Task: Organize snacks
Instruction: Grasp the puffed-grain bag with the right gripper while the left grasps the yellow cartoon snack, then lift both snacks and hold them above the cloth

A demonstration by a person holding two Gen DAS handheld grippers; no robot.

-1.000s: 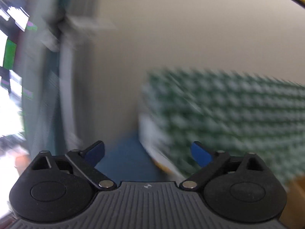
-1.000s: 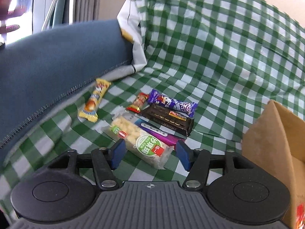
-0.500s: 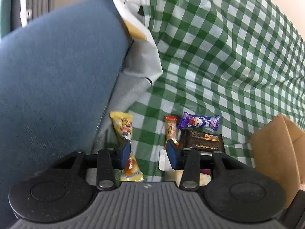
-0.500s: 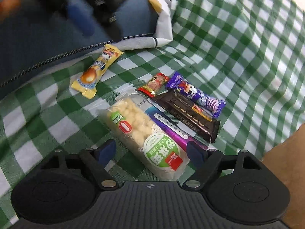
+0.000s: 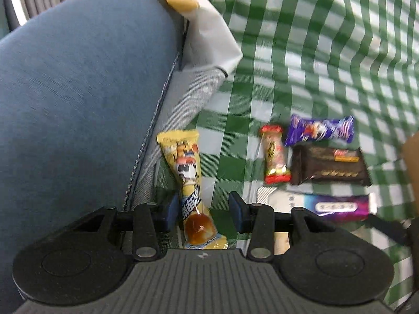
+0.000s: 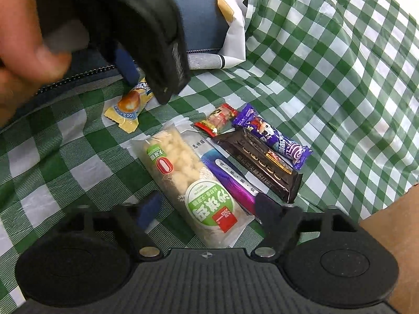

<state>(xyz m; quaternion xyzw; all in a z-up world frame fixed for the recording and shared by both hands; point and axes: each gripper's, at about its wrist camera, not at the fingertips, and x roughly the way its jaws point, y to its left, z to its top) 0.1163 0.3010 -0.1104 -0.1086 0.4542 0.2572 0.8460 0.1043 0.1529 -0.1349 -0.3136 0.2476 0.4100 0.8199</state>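
Nearest us, our right tongs (image 6: 207, 208) stand spread wide and hold nothing, straddling the near end of the puffed-rice bar (image 6: 192, 183), so a squeeze would take it across its narrow width. Our left tongs (image 5: 201, 210) sit part-open around the lower half of the yellow cake packet (image 5: 189, 183); the left pad looks to touch the wrapper, though blur leaves us unsure, and the right pad stands clear. The packet lies lengthwise along the tongs' axis at 12 o'clock, hard against the blue cushion (image 5: 78, 91), which likely explains the steep approach from above.

Farther out at 1 to 2 o'clock of the left tongs, the purple-and-white bar (image 5: 337, 206), the dark chocolate bar (image 5: 330, 167), the small red candy (image 5: 273, 154) and the purple wafer packet (image 5: 319, 129) lie bunched on the green checked cloth (image 5: 314, 52). A brown cardboard box (image 6: 387, 235) waits at 3 o'clock, probably their destination.

Half a second ago the left tongs hung above and beyond the yellow packet; now they have dropped around it. The right tongs have crept nearer the rice bar.
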